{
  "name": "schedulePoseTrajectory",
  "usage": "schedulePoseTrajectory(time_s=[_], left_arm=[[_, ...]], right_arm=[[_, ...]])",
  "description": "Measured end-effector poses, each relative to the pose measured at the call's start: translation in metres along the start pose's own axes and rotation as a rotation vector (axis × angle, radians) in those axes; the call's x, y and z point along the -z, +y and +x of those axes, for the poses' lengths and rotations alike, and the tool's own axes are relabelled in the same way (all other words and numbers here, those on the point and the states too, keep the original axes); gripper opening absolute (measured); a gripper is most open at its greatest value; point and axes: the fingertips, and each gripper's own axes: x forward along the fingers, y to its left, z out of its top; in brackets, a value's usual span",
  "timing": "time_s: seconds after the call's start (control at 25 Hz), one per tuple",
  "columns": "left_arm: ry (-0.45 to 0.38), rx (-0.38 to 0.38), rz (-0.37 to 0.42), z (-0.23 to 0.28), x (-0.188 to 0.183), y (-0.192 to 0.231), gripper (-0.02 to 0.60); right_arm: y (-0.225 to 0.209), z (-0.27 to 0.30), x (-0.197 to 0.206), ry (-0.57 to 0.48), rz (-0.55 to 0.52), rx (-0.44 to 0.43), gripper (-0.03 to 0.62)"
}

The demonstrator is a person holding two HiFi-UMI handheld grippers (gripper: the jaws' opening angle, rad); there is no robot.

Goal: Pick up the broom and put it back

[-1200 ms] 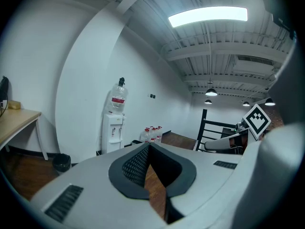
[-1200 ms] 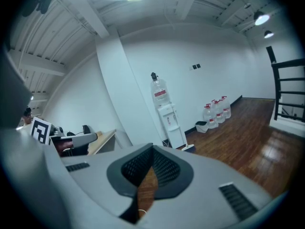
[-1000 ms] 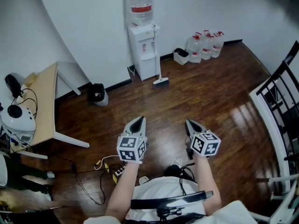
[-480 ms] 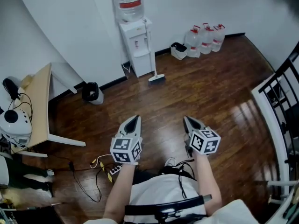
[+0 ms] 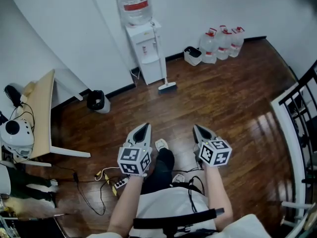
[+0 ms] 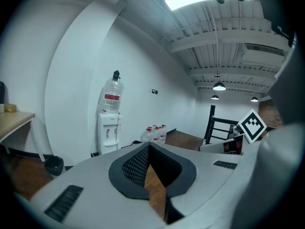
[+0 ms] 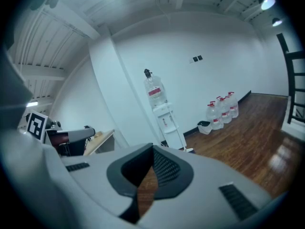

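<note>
Right gripper view: broom (image 7: 188, 150) partly hidden

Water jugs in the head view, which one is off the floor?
The jug upturned on the white dispenser; the three red-capped jugs stand on the floor by the wall.

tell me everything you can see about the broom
The broom stands nearly upright by the far wall, its thin pale handle leaning against the right side of the white water dispenser. Its small, light-coloured head rests on the dark wooden floor at the dispenser's foot. Nothing else touches it. It is too far off to tell its bristles or material.
</note>
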Motion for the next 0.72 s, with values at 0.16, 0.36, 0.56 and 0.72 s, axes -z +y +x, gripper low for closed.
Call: schedulePoseTrajectory(time_s=[0.16, 0.36, 0.56, 0.72], left_arm=[[-0.004, 0.025, -0.009, 0.046, -0.009, 0.013, -0.012], [-0.007, 0.049, -0.02, 0.134, -0.039, 0.047, -0.012], [-0.019, 0.083, -0.013, 0.214, -0.097, 0.097, -0.012], [-0.04, 0.085, -0.025, 0.253, -0.126, 0.135, -0.012]], right_arm=[[-0.026, 0.02, -0.019, -0.01, -0.007, 0.034, 0.004], [-0.074, 0.065, -0.051, -0.003, 0.02, 0.1, 0.003], [-0.083, 0.149, -0.123, -0.022, 0.006, 0.101, 0.004], [-0.08, 0.202, -0.158, -0.017, -0.02, 0.094, 0.003]])
